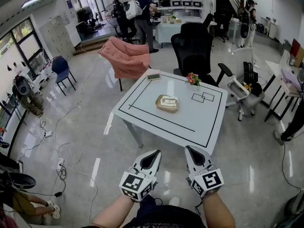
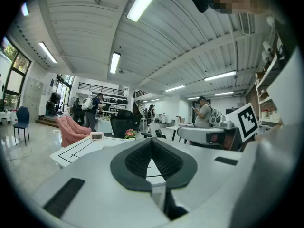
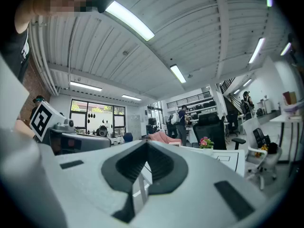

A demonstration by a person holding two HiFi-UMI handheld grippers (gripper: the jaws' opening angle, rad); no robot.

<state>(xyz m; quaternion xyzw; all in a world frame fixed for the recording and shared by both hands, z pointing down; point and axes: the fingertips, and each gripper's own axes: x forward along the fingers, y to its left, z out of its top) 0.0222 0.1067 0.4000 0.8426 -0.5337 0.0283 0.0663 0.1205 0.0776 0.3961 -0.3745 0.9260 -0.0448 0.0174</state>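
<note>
Jaws of white left gripper [image 1: 154, 155] pressed together, nothing between, short of near edge of white square table with black lines [image 1: 142, 109]. Tan oval woven basket [image 1: 167, 103] at table centre, well apart from both grippers. Small pot of pink flowers [image 1: 193, 79] at far edge. Jaws of white right gripper [image 1: 191, 152] likewise closed, empty.

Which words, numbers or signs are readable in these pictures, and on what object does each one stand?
No text can be read.
Digits on the display on the table: too small to read.
Square markers on the left gripper and right gripper: black-and-white patterns, no letters.
</note>
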